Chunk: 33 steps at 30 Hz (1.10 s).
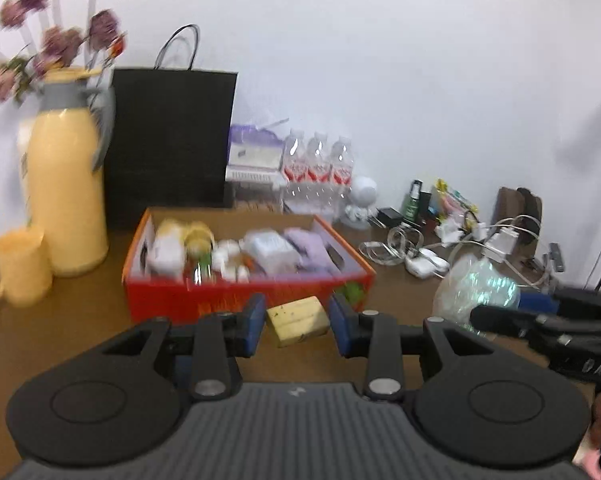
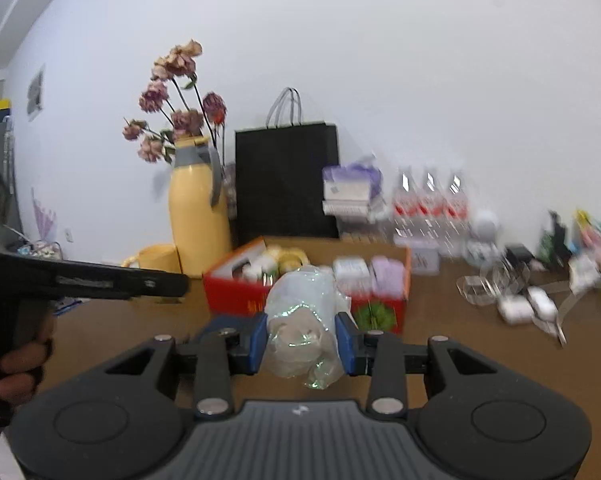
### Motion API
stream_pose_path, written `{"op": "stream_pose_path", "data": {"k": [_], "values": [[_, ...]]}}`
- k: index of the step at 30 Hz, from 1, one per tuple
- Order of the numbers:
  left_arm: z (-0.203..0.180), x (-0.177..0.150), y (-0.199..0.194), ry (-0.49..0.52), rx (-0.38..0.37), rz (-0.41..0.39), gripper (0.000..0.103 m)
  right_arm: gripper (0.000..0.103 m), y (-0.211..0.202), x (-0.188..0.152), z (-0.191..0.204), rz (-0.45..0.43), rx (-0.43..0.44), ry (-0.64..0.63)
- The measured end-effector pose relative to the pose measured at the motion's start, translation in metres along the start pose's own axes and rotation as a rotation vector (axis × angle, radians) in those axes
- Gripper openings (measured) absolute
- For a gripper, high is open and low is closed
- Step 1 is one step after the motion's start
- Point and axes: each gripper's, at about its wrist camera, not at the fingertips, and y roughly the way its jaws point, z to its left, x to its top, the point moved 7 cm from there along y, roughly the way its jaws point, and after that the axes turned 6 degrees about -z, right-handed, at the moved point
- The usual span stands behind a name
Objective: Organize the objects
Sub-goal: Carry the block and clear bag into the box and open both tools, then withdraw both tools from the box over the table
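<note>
Right claw (image 2: 300, 342) is closed on a crumpled clear plastic bag (image 2: 300, 320), its blue pads pressing the film from both sides, with the bag bulging above and below the pads and what looks like a pale roll inside. Such a bag should be very light, soft and slippery, so a hold across the bunched middle, where the film is thickest, seems safest; a pinch on a loose edge would likely slip. Left claw (image 1: 296, 324) is parted, with a pale yellow block (image 1: 297, 321) lying on the worktop (image 1: 80, 312) between its pads; whether they touch it cannot be told. The block looks stiff and light, best taken across its flat sides. Both claws are held low and roughly level, pointing toward the wall. Just beyond them stands a red box (image 1: 236, 300) filled with small packets. Farther back toward the rear edge are a yellow mug (image 1: 18, 266), a yellow jug (image 1: 66, 196), a black paper bag (image 1: 172, 140) and water bottles (image 1: 318, 168).
</note>
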Motion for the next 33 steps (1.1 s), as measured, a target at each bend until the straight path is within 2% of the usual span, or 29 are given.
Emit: {"op": "stream_pose_path", "data": {"k": [2,4,7,9,11,14,16,17,19,21,22,27,29,31,33], "values": [[0.009,0.018,0.032,0.027,0.011,-0.004,0.036,0.035,0.035,0.022,-0.008,-0.014,0.018,-0.016],[0.024,0.034,0.065,0.048,0.054,-0.018,0.036,0.035,0.074,0.040,-0.016,-0.010,0.036,-0.010],[0.051,0.047,0.123,0.019,0.070,0.038,0.036,0.035,0.157,0.059,-0.033,0.041,0.060,0.034],[0.075,0.049,0.157,-0.019,0.112,0.082,0.036,0.035,0.214,0.064,-0.043,0.093,0.079,0.091],[0.100,0.046,0.181,-0.048,0.169,0.117,0.036,0.035,0.268,0.061,-0.049,0.146,0.086,0.135],[0.126,0.028,0.202,-0.044,0.185,0.174,0.037,0.036,0.328,0.043,-0.048,0.204,0.084,0.146],[0.138,0.011,0.212,-0.025,0.196,0.218,0.038,0.046,0.362,0.026,-0.047,0.247,0.075,0.172],[0.143,0.005,0.215,-0.018,0.208,0.233,0.044,0.047,0.378,0.017,-0.048,0.269,0.059,0.177],[0.150,-0.004,0.217,-0.017,0.233,0.259,0.045,0.055,0.398,0.004,-0.049,0.310,0.026,0.168],[0.150,-0.002,0.209,-0.024,0.224,0.241,0.051,0.055,0.400,0.001,-0.050,0.331,-0.001,0.180],[0.149,0.003,0.202,-0.027,0.227,0.223,0.055,0.060,0.394,0.006,-0.051,0.309,0.005,0.193],[0.126,0.034,0.139,-0.005,0.225,0.104,0.071,0.078,0.321,0.050,-0.048,0.115,0.011,0.136],[0.113,0.037,0.106,-0.005,0.206,0.056,0.089,0.082,0.285,0.060,-0.042,0.072,0.034,0.099],[0.101,0.031,0.067,0.003,0.191,0.015,0.096,0.085,0.253,0.059,-0.033,0.074,0.058,0.078],[0.092,0.015,0.035,-0.011,0.190,0.013,0.098,0.086,0.223,0.051,-0.023,0.094,0.092,0.067]]}}
